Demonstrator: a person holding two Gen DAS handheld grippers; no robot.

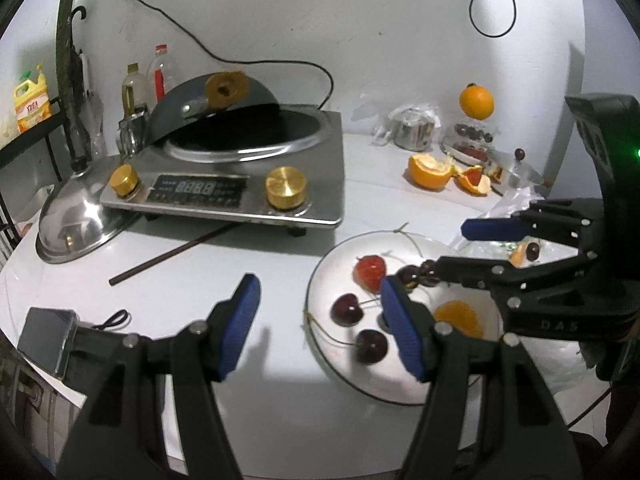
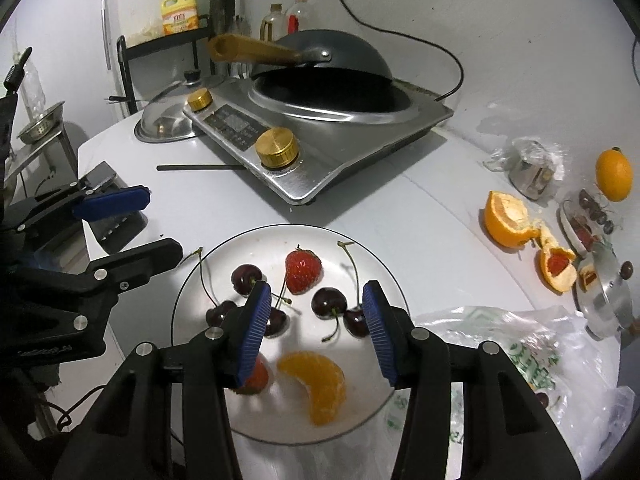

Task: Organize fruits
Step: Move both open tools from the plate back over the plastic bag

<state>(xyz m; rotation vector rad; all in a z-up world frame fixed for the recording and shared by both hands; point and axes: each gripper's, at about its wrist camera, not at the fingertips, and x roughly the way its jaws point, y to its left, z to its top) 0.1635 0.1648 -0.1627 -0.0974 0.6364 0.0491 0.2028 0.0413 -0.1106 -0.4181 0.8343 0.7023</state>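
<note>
A white plate [image 2: 384, 280] on the table [image 2: 224, 208] is shown bearing cherries [image 2: 329, 302], a strawberry [image 2: 303, 266] and an orange segment [image 2: 320, 384]. The right gripper [image 2: 316, 332] is held above the plate, fingers spread and empty. The left gripper [image 1: 316, 328] is seen at the plate's left edge, likewise released. An induction cooker [image 1: 256, 184] is set behind.

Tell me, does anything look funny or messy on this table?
Yes. The black wok sits tipped up on its edge on the cooker, not flat. Torn orange peels lie loose on the table beyond the plate, and a lone chopstick lies by the cooker.
</note>
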